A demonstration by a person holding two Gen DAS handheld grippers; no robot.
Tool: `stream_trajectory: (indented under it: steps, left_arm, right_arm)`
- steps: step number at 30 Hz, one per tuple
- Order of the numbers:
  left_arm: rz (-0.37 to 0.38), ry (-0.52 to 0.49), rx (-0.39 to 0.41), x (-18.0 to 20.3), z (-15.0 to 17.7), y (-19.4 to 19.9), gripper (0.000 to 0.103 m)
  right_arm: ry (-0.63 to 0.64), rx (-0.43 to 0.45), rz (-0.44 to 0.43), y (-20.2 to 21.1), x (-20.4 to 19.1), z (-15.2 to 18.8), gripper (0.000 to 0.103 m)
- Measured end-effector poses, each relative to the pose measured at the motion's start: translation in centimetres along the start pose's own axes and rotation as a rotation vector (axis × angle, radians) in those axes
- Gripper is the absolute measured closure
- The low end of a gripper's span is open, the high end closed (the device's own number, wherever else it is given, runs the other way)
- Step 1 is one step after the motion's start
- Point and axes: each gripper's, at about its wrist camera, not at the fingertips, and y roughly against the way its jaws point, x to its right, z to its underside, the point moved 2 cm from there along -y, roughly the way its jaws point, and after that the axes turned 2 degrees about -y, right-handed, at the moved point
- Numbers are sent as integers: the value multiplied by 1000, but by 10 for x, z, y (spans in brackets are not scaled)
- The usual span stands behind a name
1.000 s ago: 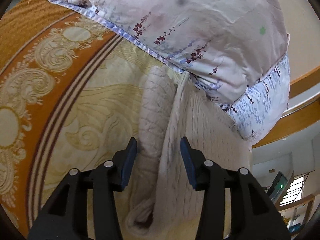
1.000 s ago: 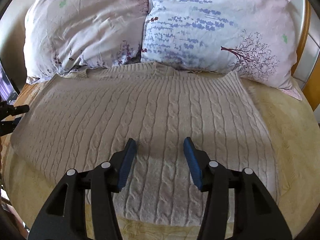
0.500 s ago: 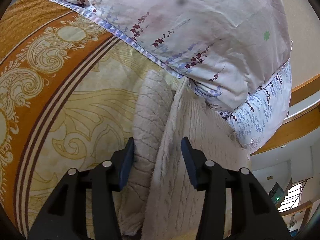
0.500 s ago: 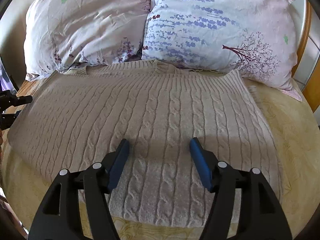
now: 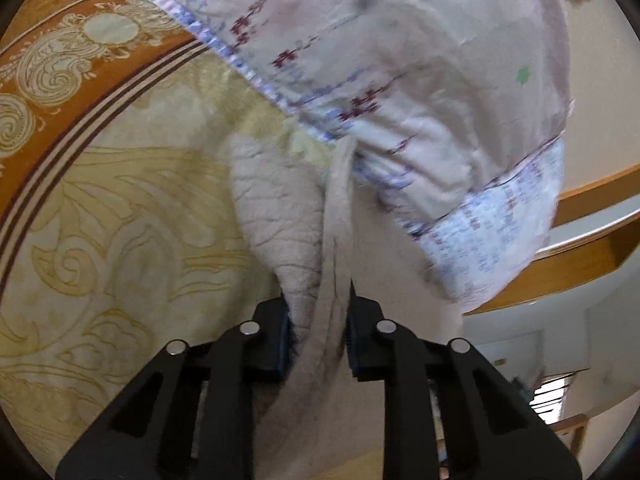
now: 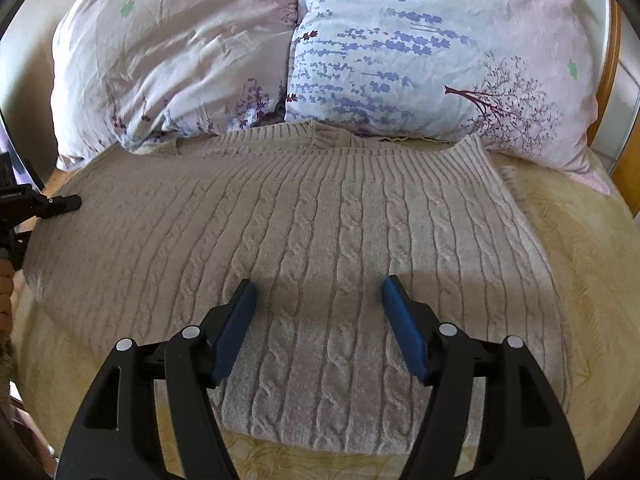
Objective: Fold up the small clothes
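A beige cable-knit sweater (image 6: 328, 232) lies flat on the bed, its neckline against the pillows. My right gripper (image 6: 316, 292) is open wide and empty, hovering just above the sweater's lower middle. My left gripper (image 5: 318, 320) is shut on the sweater's left side edge (image 5: 336, 240), with the sleeve (image 5: 276, 208) bunched beside it. The left gripper also shows at the far left of the right wrist view (image 6: 48, 204), at the sweater's edge.
Two floral pillows (image 6: 176, 64) (image 6: 432, 56) lean at the head of the bed behind the sweater. A yellow and orange patterned bedspread (image 5: 100, 220) lies under everything. A wooden headboard rail (image 5: 592, 196) runs behind the pillows.
My left gripper has closed on the sweater's side edge and sleeve. My right gripper has opened wider over the sweater.
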Motion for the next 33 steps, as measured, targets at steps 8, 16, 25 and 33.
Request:
stream_trajectory:
  steps: [8, 16, 25, 33]
  left_arm:
    - [124, -30, 52, 48, 2, 8, 86]
    - [277, -99, 30, 120, 20, -12, 86]
    - [315, -184, -125, 198, 67, -101, 86]
    - [170, -245, -281, 213, 110, -176, 80]
  right_arm:
    - [-74, 27, -52, 14, 20, 0, 35]
    - [-135, 82, -69, 35, 46, 0, 35]
    - [-238, 159, -13, 69, 104, 12, 35]
    - [-322, 197, -60, 80, 138, 13, 35]
